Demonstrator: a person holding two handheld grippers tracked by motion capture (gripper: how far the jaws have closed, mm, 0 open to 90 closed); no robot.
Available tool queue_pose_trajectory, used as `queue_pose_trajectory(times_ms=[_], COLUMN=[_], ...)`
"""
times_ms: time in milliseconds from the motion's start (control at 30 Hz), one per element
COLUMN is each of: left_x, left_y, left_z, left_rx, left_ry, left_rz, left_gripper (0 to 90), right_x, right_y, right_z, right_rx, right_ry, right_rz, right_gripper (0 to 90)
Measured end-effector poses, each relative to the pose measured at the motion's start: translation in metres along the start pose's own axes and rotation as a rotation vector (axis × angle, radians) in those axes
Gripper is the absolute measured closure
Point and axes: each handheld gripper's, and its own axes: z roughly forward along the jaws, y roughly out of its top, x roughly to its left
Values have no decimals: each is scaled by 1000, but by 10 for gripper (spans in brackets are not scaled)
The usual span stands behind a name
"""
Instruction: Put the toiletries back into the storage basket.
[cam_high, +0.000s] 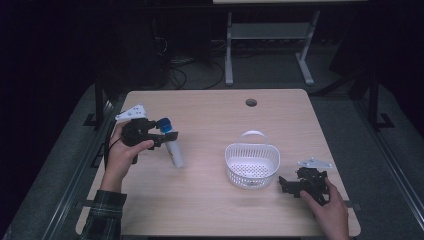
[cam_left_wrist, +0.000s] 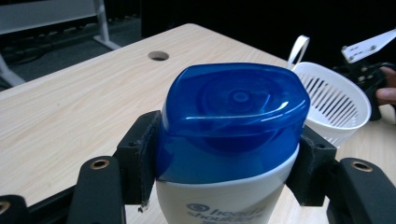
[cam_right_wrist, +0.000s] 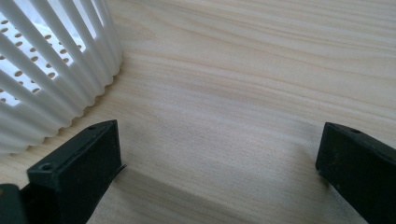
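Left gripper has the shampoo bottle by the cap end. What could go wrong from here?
1. The left gripper pinches the shampoo bottle high, at its blue cap; the body hangs tilted below and may swing or slip.
2. The white basket looks light; a bump on its rim could tip it.
3. The right gripper sits open beside the basket, not steadying it.

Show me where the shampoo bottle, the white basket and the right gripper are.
Shampoo bottle (cam_left_wrist: 233, 112), left gripper view, on its blue cap.
White basket (cam_high: 239, 156), high view, on its left wall.
Right gripper (cam_right_wrist: 219, 154), right gripper view, midway between its open fingers.
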Motion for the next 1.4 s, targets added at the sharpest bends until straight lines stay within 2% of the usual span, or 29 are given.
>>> queue_pose_trajectory(times_ms=[400, 633, 1067, 1400], left_x=[-18, -25, -45, -56], left_y=[17, 24, 46, 62], left_z=[-1, -1, 14, 22], left_rx=[-37, -40, -39, -41], left_ry=[-36, -46, -103, -130], left_rz=[36, 52, 96, 133], left_gripper=[363, 363, 364, 363], right_x=[0, 0, 0, 0], right_y=[0, 0, 0, 0], right_z=[0, 0, 0, 0], right_rx=[-1, -1, 0, 0], right_ry=[0, 0, 1, 1], right_rz=[0, 0, -1, 0], right_gripper=[0, 0, 0, 0])
